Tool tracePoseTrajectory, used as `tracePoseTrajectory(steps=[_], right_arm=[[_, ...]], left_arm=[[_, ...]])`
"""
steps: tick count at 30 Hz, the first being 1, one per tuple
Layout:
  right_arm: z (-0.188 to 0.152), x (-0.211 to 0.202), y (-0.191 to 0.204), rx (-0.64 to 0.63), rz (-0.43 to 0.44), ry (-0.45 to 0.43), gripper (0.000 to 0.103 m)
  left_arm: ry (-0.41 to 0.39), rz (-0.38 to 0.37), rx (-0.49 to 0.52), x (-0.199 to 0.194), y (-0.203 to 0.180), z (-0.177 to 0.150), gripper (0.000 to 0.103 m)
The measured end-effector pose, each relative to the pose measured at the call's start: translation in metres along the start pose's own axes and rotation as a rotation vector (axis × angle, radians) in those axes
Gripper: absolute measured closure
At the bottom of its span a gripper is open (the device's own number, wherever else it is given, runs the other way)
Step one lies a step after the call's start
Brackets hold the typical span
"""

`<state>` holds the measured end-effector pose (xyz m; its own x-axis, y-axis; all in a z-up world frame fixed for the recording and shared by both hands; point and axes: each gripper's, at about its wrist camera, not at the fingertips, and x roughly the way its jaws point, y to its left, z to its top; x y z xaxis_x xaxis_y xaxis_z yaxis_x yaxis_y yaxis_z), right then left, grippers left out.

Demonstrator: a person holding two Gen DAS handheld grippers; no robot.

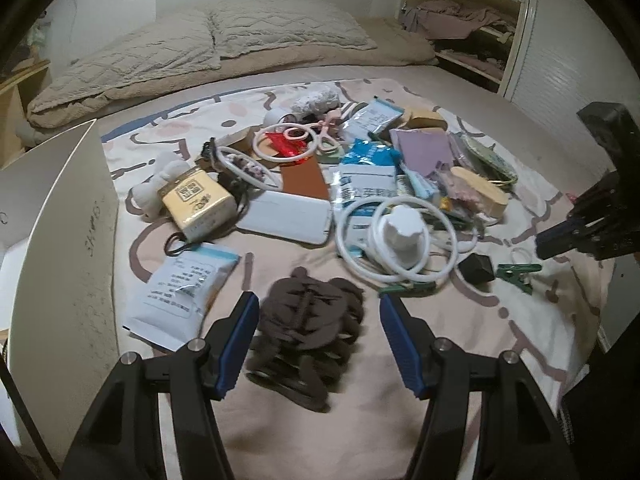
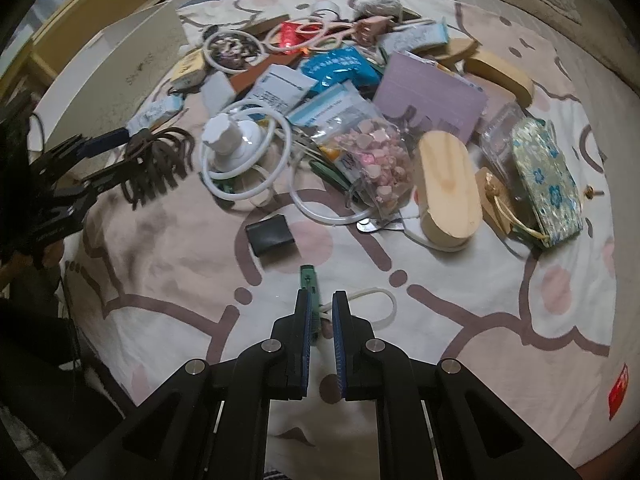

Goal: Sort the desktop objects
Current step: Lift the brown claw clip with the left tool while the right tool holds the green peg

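Note:
A pile of small objects lies on a patterned sheet on a bed. My left gripper is open, its blue pads on either side of a brown claw hair clip, which also shows in the right wrist view. My right gripper is nearly shut around a green clothespin lying on the sheet; the same clothespin shows in the left wrist view. I cannot tell whether the pads press it.
A white open box stands at the left. The pile holds a white knob in tube rings, a yellow tissue pack, paper packets, a black block, wooden oval boxes and a brocade pouch.

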<state>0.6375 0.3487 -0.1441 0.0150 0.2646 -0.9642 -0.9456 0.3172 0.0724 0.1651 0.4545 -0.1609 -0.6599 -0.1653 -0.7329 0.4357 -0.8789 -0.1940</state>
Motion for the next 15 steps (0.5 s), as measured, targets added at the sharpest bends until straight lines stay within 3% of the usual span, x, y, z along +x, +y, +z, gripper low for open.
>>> tracePoseTrajectory(steps=[5, 7, 10, 15], right_arm=[[-0.003, 0.006, 0.006, -0.059, -0.044, 0.015, 0.093], [-0.006, 0.010, 0.008, -0.088, -0.047, 0.035, 0.093], [-0.007, 0.012, 0.009, -0.104, -0.050, 0.043, 0.093], [-0.006, 0.006, 0.008, -0.102, -0.045, 0.017, 0.093]], left_arm=[[0.032, 0.007, 0.008, 0.009, 0.004, -0.005, 0.041], [0.041, -0.004, 0.017, 0.011, 0.002, -0.007, 0.051], [0.031, 0.002, 0.042, 0.008, -0.004, -0.008, 0.056], [0.031, -0.036, 0.043, 0.004, -0.011, -0.008, 0.056]])
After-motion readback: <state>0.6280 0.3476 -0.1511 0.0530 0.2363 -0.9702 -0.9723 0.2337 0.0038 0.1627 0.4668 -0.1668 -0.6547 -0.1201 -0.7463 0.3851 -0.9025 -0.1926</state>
